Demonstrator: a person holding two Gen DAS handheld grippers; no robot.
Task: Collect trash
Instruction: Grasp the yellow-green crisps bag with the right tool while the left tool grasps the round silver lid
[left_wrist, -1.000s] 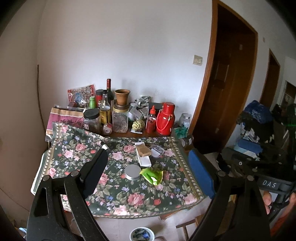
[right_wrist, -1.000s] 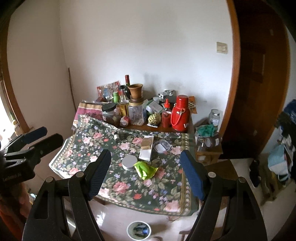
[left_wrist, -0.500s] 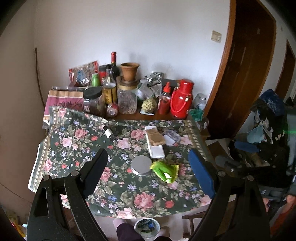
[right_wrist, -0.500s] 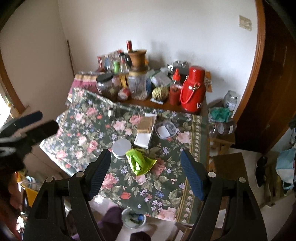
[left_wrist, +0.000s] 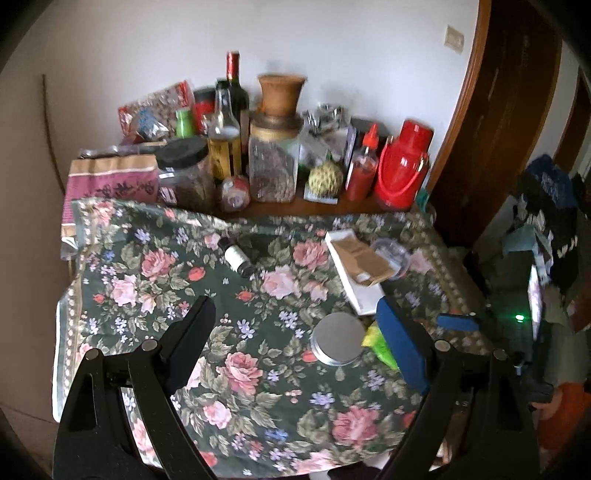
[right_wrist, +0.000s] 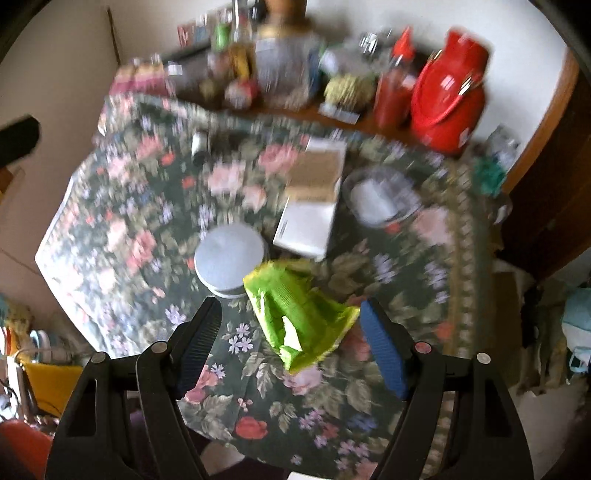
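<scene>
Green wrapper low in frame, between right gripper jaws spread wide.
Left gripper likewise wide, above floral table; round tin touching wrapper.

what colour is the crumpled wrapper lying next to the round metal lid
Bright lime green crumpled wrapper, with a paler patch inside; it shows best in the right wrist view.

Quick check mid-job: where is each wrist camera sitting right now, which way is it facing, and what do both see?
Left wrist: rides the left gripper, above the near edge of the table, facing the far wall; its two open fingers show, the right finger partly covering the green wrapper.
Right wrist: rides the right gripper, lower and tilted down, blurred; its open fingers flank the green wrapper.
Shared: wrapper, round lid, red flask.
</scene>
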